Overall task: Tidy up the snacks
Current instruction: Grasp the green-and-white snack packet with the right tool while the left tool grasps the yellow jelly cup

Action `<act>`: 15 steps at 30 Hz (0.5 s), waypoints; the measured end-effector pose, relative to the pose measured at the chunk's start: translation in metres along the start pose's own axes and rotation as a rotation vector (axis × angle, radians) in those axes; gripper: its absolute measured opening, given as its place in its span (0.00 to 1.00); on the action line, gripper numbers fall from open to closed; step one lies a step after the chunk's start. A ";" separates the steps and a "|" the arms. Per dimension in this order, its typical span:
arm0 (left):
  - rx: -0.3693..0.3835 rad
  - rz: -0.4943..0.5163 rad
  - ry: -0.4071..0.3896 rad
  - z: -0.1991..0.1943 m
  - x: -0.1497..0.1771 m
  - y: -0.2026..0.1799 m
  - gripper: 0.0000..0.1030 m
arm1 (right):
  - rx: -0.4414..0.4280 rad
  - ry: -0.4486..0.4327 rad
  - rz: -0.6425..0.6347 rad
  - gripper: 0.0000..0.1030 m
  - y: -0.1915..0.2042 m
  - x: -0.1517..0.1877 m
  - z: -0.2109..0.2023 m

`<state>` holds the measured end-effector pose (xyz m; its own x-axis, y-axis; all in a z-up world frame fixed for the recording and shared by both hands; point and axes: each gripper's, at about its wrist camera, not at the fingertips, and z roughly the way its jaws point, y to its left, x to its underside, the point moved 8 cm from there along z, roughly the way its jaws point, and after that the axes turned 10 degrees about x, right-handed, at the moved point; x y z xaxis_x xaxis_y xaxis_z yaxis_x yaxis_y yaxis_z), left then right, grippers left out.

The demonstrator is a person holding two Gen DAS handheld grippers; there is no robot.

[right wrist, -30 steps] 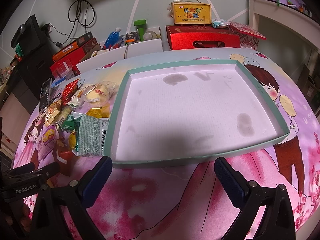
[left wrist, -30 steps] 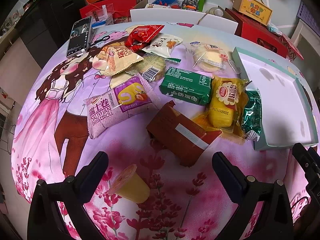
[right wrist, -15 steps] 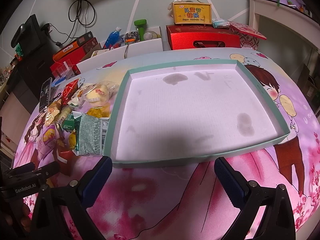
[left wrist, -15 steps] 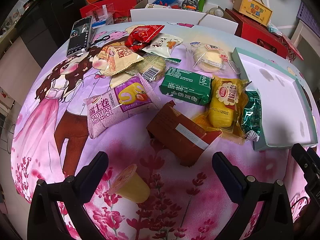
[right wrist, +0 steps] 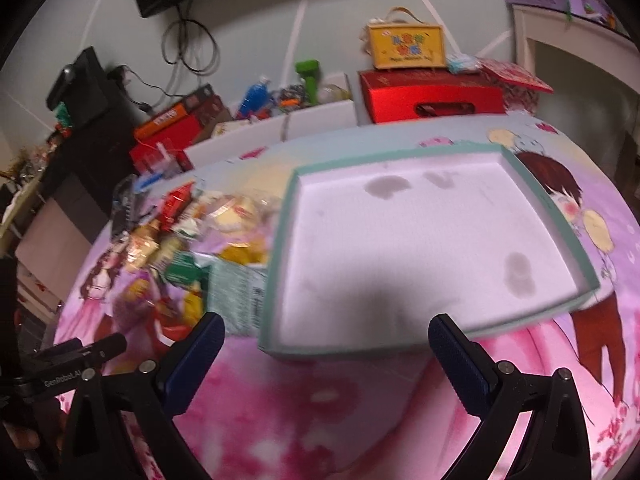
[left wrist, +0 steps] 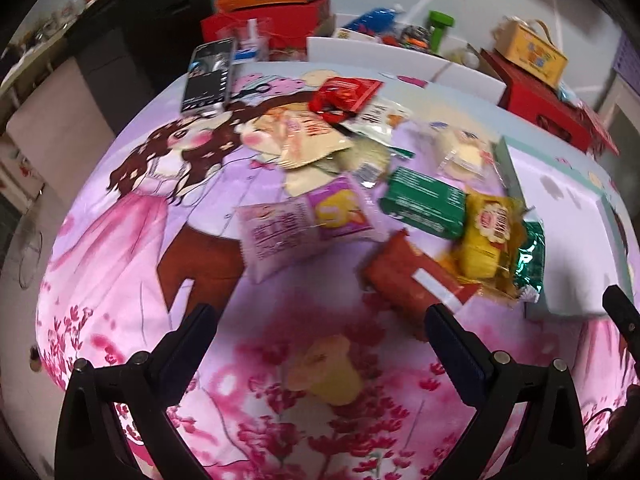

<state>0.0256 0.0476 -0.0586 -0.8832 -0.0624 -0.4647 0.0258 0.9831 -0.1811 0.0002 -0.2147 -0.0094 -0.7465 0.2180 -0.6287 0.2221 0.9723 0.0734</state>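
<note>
Snacks lie scattered on the pink cartoon tablecloth, and in the left wrist view we hold the left gripper wide apart and empty above the near edge. A yellow jelly cup lies on its side right between our fingers, its long axis running from near right to far left, mouth toward the far left. Just beyond our right finger sits a brown packet, angled from far left to near right. Farther off lie a pink cake roll bag, a green box and a yellow bag; the tray sits at the far right, with nothing in the part we can see.

In the right wrist view the right gripper is also spread open, holding nothing, facing the tray straight ahead. The snack pile lies to its left, just beside the tray's left wall.

We judge the left hand nearer the cup, so that is the natural first pick, and the tray lies to its right.
</note>
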 end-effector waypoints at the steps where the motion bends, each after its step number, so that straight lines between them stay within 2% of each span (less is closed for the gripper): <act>1: 0.006 -0.012 0.001 -0.001 0.000 0.004 1.00 | -0.012 -0.007 -0.005 1.00 0.005 -0.003 0.000; 6: 0.025 -0.047 0.029 0.003 0.010 0.011 1.00 | -0.092 -0.028 -0.054 1.00 0.040 -0.013 0.002; 13: 0.068 -0.060 0.103 0.017 0.025 0.001 0.99 | -0.106 -0.007 -0.122 0.99 0.071 -0.006 0.016; 15: 0.060 -0.075 0.120 0.020 0.027 0.002 0.98 | -0.103 -0.001 -0.138 0.94 0.076 -0.004 0.021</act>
<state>0.0107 0.0445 -0.0888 -0.9332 -0.1106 -0.3420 -0.0172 0.9642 -0.2647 0.0330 -0.1437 -0.0176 -0.7648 0.0821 -0.6391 0.0523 0.9965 0.0653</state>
